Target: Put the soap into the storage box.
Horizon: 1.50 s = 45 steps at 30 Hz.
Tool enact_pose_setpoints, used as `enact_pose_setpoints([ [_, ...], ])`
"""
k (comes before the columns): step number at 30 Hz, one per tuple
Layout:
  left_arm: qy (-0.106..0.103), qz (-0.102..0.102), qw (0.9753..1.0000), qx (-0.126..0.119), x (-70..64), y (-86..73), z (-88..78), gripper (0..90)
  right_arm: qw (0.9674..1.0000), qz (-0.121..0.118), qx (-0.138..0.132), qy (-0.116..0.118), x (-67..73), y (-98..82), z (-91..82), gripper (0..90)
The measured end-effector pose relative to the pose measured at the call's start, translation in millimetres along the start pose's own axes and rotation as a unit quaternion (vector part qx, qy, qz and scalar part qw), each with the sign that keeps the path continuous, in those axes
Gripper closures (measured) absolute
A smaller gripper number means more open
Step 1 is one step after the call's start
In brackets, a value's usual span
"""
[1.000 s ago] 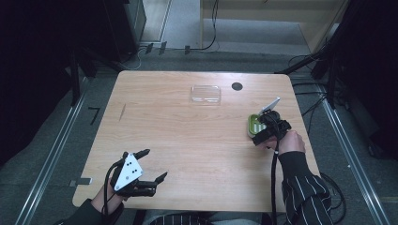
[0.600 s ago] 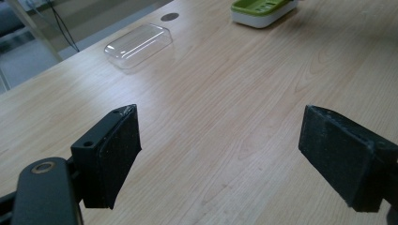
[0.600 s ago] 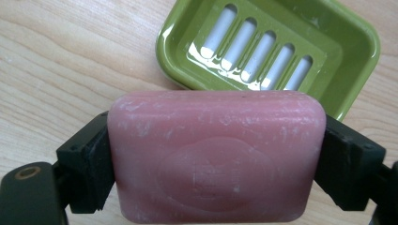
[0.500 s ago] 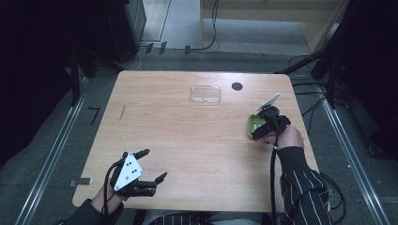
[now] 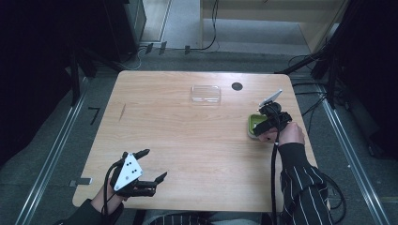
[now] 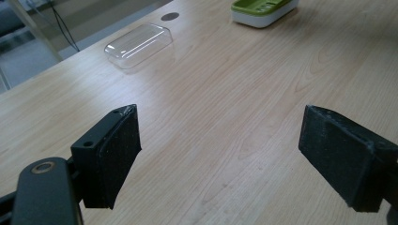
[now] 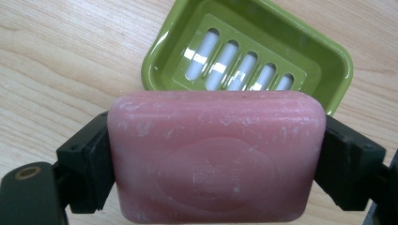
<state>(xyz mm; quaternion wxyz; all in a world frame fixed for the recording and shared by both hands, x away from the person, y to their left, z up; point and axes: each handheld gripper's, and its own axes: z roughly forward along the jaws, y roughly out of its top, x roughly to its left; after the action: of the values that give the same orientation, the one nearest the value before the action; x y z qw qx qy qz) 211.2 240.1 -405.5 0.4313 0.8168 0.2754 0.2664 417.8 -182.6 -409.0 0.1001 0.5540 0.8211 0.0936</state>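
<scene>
- Right gripper has its jaws clamped on the short ends of the pink soap bar, held just above the near edge of the green soap dish
- Bar judged stiff, light, slick-faced; end-on hold suits it, firm squeeze may dent it
- Left gripper idle near the table front edge, jaws wide apart, nothing between them
</scene>
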Motion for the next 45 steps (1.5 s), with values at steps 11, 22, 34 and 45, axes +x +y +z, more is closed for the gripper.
enact_pose_setpoints([
  [11, 0.000, 0.000, 1.0000, 0.000, -0.1, -0.1, -0.1, 14.0, 1.0000, 0.004, -0.007, -0.002, -2.9, 5.0, -0.3, 13.7],
  [22, 0.000, 0.000, 1.0000, 0.001, -0.3, -0.1, 0.3, 14.0, 0.9998, 0.016, -0.010, -0.001, -10.1, 5.5, 2.7, 13.7],
  [34, 0.002, 0.000, 1.0000, 0.002, -0.1, -0.1, 0.4, 14.0, 0.9994, 0.032, -0.015, 0.004, -14.5, 13.7, 8.9, 13.7],
  [45, 0.000, -0.001, 1.0000, 0.002, 0.1, -0.3, 0.0, 14.0, 0.9981, 0.057, -0.022, 0.009, -20.7, 19.7, 17.4, 13.7],
])
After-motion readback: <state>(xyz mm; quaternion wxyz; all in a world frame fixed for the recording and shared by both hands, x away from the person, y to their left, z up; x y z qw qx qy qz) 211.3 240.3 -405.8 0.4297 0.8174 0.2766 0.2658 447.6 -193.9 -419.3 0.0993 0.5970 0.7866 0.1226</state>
